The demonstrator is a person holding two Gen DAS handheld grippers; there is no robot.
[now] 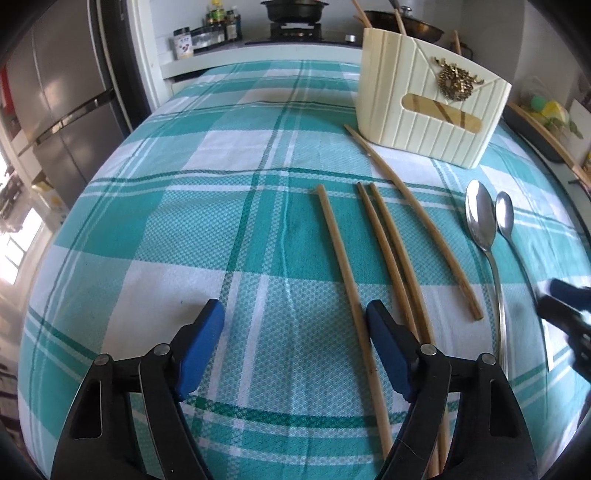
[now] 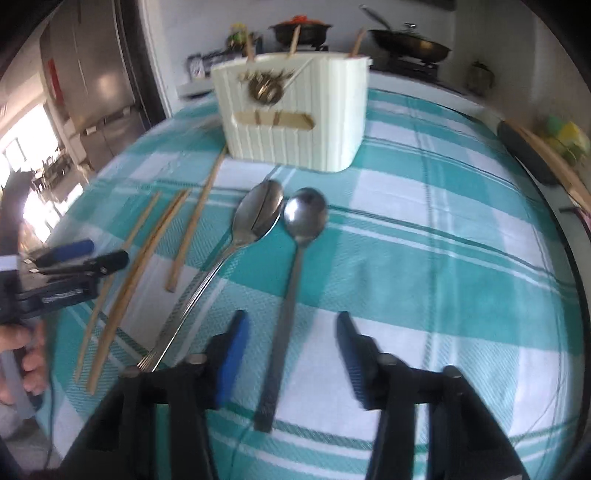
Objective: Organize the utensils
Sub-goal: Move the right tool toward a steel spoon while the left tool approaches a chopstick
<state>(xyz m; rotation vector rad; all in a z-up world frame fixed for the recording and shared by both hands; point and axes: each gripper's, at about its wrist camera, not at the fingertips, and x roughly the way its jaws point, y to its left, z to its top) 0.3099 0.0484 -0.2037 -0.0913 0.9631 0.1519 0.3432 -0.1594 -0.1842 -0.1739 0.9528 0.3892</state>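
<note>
Several wooden chopsticks [image 1: 347,280] lie side by side on the teal checked tablecloth [image 1: 177,206]; they also show in the right wrist view [image 2: 184,240]. Two metal spoons [image 1: 484,236] lie to their right, bowls pointing at a cream ribbed utensil holder [image 1: 432,118] that holds a few chopsticks. My left gripper [image 1: 295,317] is open, with the leftmost chopstick between its fingers near the right one. My right gripper [image 2: 291,328] is open over the handle of the right spoon [image 2: 295,258]; the left spoon [image 2: 255,221] lies beside it. The holder [image 2: 295,114] stands behind.
A counter with a gas stove, pots and a wok [image 1: 295,14] stands past the table's far edge. A steel fridge [image 1: 55,92] is at the left. A dark tray with a sponge [image 2: 546,147] sits at the table's right edge. The left gripper shows in the right wrist view [image 2: 74,266].
</note>
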